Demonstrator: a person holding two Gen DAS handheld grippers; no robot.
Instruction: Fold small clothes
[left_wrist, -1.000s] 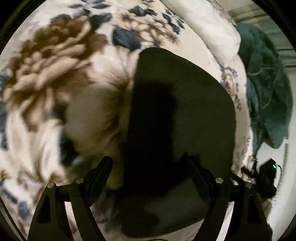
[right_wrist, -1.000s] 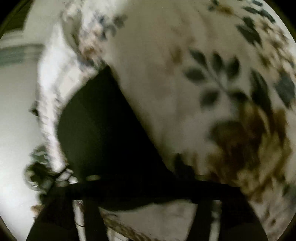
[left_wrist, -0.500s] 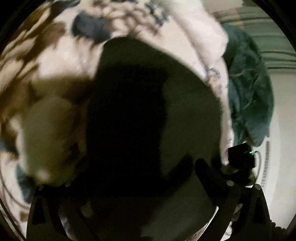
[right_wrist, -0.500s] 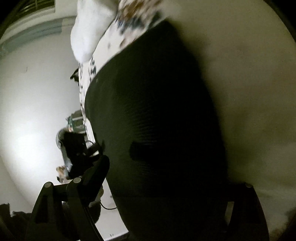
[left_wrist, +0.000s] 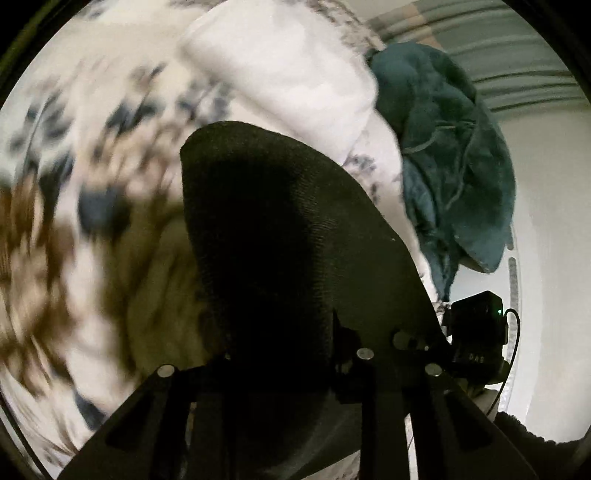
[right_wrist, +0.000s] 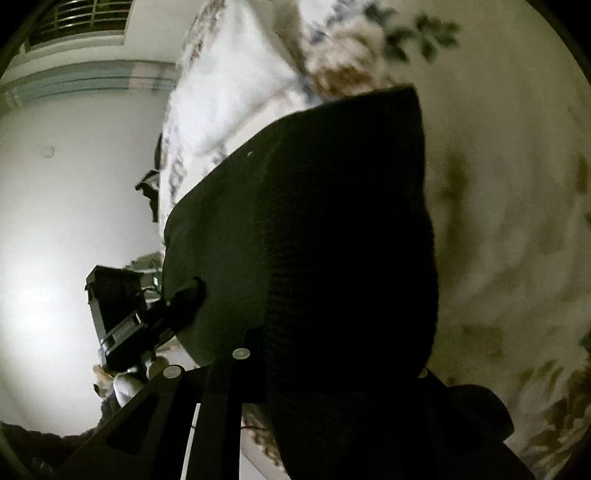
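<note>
A dark knitted garment (left_wrist: 295, 236) fills the middle of both views, lying over a floral blanket (left_wrist: 92, 192) on a bed. In the left wrist view the left tool (left_wrist: 291, 354) has its two fingers drawn close together at the near edge of the garment, with the dark cloth bunched between and over them, so it appears clamped on the fabric. The other tool's black body (left_wrist: 476, 339) shows at the garment's right corner. Beyond the garment lie a white pillow (left_wrist: 295, 74) and a crumpled teal cloth (left_wrist: 454, 166) near the bed's edge. In the right wrist view the garment (right_wrist: 325, 240) hangs lifted in front of the camera and drapes over the right tool (right_wrist: 332, 373); only its left finger (right_wrist: 221, 387) is plain to see, the right one being buried under cloth, so how far it is closed cannot be told. At the garment's left edge the left tool's black tip (right_wrist: 184, 299) pinches the fabric. The blanket (right_wrist: 517, 221) is blurred behind.
</note>
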